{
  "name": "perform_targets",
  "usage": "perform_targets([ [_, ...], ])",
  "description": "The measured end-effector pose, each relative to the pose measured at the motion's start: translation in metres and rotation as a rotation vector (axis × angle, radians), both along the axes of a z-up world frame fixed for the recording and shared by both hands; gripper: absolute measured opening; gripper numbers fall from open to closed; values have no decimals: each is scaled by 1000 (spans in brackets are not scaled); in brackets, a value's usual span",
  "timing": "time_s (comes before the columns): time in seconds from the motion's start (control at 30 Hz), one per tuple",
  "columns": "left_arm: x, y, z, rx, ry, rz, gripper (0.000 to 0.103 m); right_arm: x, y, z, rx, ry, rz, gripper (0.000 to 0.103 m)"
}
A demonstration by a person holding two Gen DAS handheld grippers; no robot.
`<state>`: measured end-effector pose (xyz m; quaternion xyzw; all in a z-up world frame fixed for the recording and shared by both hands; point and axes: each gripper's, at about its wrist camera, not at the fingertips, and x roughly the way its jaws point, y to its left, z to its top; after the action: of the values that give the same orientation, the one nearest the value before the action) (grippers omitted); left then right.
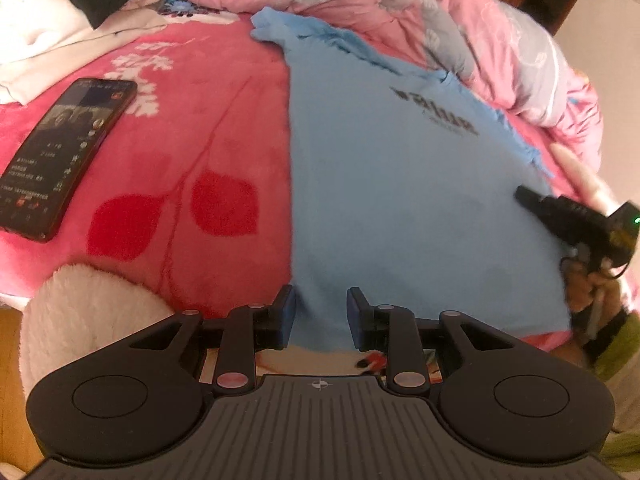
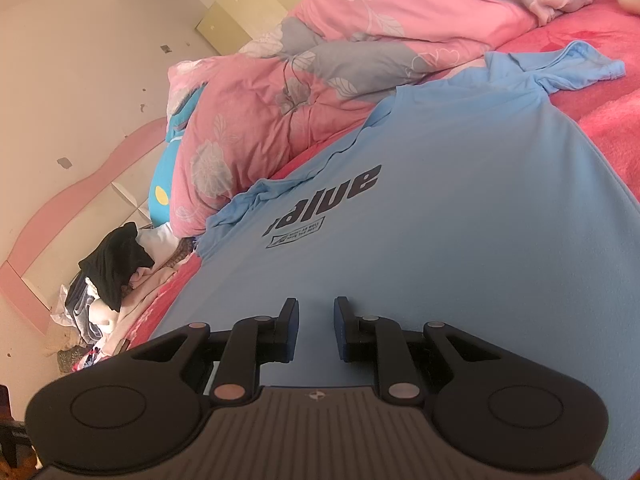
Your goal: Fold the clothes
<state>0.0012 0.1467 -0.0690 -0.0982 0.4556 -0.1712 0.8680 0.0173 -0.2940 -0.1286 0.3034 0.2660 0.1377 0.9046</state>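
— Where's the blue T-shirt (image 1: 400, 200)?
— Spread on the red blanket (image 1: 180, 160), its hem between the left gripper (image 1: 322, 316) jaws (parted, not pinching).
— Right gripper (image 2: 316, 328)?
— Jaws apart, over shirt cloth.

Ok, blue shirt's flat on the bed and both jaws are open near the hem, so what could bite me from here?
1. The left gripper sits at the blue T-shirt corner; closing might pinch the red blanket underneath too.
2. The far sleeve is bunched and could fold in crooked.
3. The phone lies on the blanket beside the shirt; a sideways fold might land on it.
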Motion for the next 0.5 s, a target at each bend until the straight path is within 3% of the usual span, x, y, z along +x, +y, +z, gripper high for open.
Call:
perform_targets([
  [0.23, -10, 9, -7, 7, -13, -5, 27, 0, 2, 0, -9, 3, -4, 20],
  [0.5, -8, 14, -19, -47, -22, 5, 27, 0, 2, 0, -6, 6, -5, 20],
])
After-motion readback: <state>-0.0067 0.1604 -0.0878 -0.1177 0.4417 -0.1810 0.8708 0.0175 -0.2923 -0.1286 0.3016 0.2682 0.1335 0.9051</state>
